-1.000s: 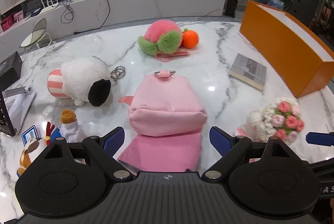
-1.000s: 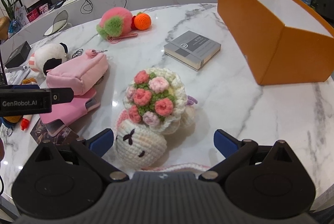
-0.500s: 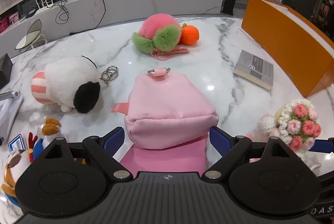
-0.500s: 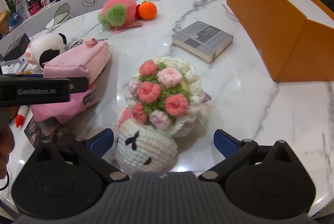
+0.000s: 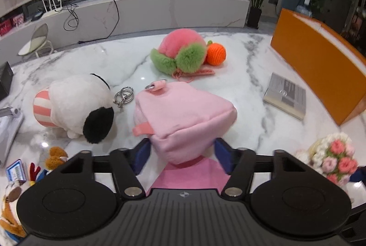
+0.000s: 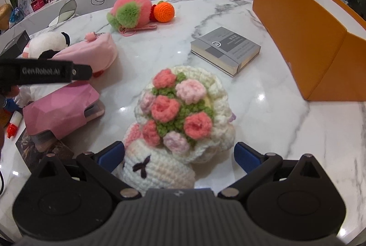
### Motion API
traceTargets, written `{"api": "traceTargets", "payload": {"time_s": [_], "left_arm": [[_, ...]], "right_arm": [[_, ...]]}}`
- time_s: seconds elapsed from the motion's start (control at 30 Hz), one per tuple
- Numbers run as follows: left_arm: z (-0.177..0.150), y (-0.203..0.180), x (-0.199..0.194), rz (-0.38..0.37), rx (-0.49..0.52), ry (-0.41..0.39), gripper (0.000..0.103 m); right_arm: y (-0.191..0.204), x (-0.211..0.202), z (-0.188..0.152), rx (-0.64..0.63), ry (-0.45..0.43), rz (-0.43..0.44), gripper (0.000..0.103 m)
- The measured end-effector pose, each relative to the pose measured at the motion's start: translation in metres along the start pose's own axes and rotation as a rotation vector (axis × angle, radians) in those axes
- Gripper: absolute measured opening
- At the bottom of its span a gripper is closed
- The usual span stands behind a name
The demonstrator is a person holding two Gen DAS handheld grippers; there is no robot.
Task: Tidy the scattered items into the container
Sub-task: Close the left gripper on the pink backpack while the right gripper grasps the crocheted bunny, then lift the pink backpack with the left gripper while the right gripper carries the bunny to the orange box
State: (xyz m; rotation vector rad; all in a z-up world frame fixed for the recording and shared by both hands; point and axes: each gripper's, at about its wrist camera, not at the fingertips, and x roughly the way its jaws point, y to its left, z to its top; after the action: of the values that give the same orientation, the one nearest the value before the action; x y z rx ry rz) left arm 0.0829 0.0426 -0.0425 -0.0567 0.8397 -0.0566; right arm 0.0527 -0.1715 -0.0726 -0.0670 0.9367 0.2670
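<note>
Two grippers, one item each. Left gripper (image 5: 183,154): fingers narrowed onto the near end of the pink pouch (image 5: 183,113), blue pads at both its sides; the pouch sits tilted over a pink case (image 6: 61,110). Right gripper (image 6: 178,154): fingers wide apart, straddling the crochet bunny with bouquet (image 6: 180,117), left pad just beside its head. Orange box (image 6: 304,39) stands open on the marble table (image 6: 263,131), well apart, past a grey book (image 6: 226,49).

White marble table (image 6: 263,131) carries plush toys (image 5: 75,106), book (image 6: 225,49), orange box (image 6: 297,35).
</note>
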Motion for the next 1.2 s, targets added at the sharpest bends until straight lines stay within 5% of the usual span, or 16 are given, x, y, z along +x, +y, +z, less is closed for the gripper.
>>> {"api": "traceTargets", "payload": {"time_s": [0.27,0.37,0.43,0.5,0.97,1.2], "left_arm": [[0.003,0.005,-0.003,-0.047,-0.031,-0.022,0.048],[0.004,0.008,-0.006,-0.072,-0.047,-0.037,0.044],[0.005,0.009,-0.008,-0.08,-0.046,-0.045,0.043],[0.006,0.008,-0.011,-0.081,-0.035,-0.052,0.043],[0.011,0.009,-0.03,-0.089,-0.04,-0.126,0.038],[0.022,0.01,-0.045,-0.092,-0.065,-0.181,0.037]], "right_arm": [[-0.003,-0.001,0.001,0.006,0.0,0.016,0.097],[-0.004,-0.002,0.001,0.008,0.0,0.026,0.086],[-0.004,-0.003,0.001,0.006,-0.001,0.038,0.064],[-0.005,-0.004,0.002,0.007,-0.006,0.044,0.057],[-0.012,-0.021,0.007,0.01,-0.061,0.082,0.055],[-0.018,-0.046,0.039,-0.019,-0.137,0.117,0.055]]}}
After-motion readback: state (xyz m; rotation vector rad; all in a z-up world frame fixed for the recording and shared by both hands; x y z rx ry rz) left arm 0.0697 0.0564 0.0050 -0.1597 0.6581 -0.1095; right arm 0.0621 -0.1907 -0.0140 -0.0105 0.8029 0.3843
